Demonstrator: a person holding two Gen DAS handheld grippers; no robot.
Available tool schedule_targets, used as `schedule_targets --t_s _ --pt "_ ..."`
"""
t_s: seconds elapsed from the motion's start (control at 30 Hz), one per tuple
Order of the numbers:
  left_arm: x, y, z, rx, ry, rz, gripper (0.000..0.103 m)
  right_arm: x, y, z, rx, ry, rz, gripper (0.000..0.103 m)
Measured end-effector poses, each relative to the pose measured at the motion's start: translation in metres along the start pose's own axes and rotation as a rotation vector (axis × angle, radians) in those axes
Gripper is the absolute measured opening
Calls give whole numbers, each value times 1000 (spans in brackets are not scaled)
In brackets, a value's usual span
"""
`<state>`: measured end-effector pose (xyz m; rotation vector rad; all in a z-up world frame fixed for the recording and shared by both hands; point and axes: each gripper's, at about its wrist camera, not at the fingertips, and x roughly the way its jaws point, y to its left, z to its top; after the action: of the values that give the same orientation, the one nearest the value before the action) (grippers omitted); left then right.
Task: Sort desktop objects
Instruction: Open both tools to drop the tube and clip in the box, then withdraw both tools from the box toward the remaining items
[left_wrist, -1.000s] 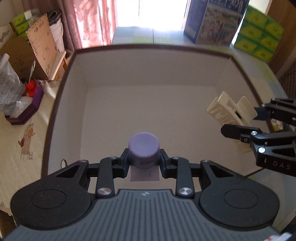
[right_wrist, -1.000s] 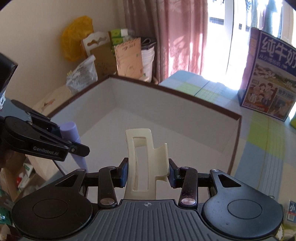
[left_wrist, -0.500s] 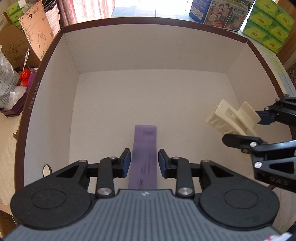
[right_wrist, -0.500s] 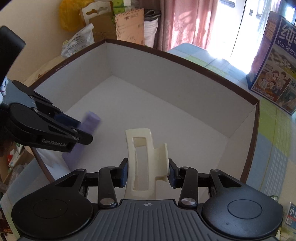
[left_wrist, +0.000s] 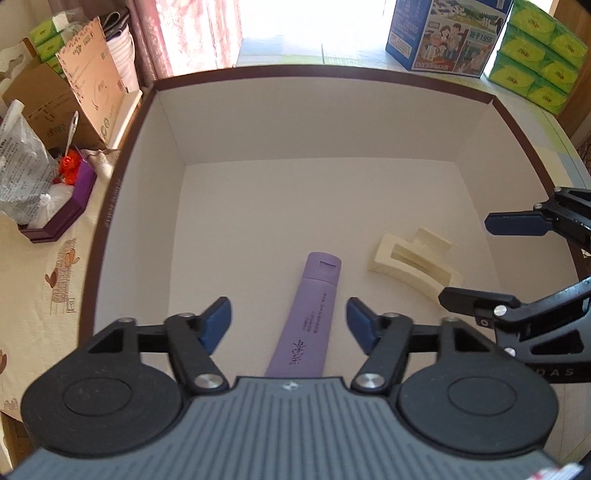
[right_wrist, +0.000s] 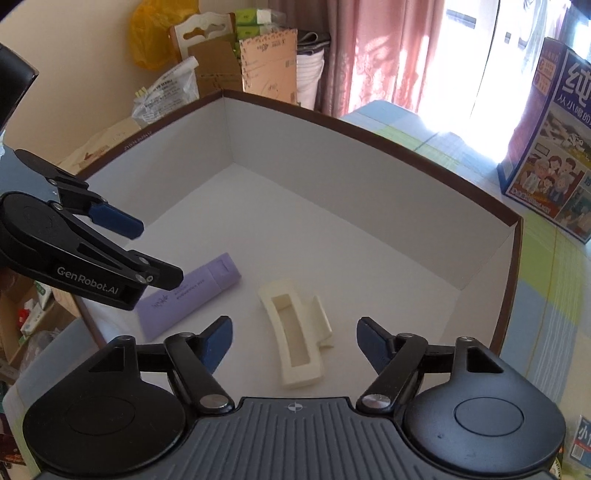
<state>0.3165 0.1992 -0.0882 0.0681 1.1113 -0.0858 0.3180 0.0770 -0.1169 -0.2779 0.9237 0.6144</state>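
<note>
Tube (left_wrist: 309, 310) flat in box (left_wrist: 332, 122), cap pointing away from both wide-open tools, clip (left_wrist: 413, 266) beside.

Past the far edge of my worktop (left_wrist: 44, 295) I see pink curtains (left_wrist: 199, 33), a blue milk carton box (left_wrist: 443, 33) and stacked green tissue packs (left_wrist: 539, 55). To my left stand brown cardboard boxes (left_wrist: 85, 92), a crinkled plastic bag (left_wrist: 18, 173) and a yellow bag (right_wrist: 151, 33).

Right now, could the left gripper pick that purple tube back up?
Probably yes. The purple tube lies flat on the box floor between the open left gripper fingers, with nothing over it. The cream hair clip lies apart, to the right.
</note>
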Motion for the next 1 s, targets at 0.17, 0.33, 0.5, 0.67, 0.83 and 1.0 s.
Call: schedule_targets --t_s 0.17,0.33,0.5,0.67,0.83,1.0 --pt "-14 -4 0 1 -25 11 80 -12 3 -1 -1 -30 3 86" --pt "-29 -12 0 6 -51 19 88 -27 6 -1 0 -70 -4 97" --pt "-44 -23 -2 15 -76 21 90 -45 6 -4 17 -99 -3 101" --pt "-59 -32 -5 12 -101 27 91 -63 1 -10 42 -123 -5 101" --pt "-77 -44 -15 4 -132 28 92 -88 -3 -19 55 -158 7 101" --pt "-94 -59 -34 -17 -154 29 94 -115 -6 -37 55 -188 28 101"
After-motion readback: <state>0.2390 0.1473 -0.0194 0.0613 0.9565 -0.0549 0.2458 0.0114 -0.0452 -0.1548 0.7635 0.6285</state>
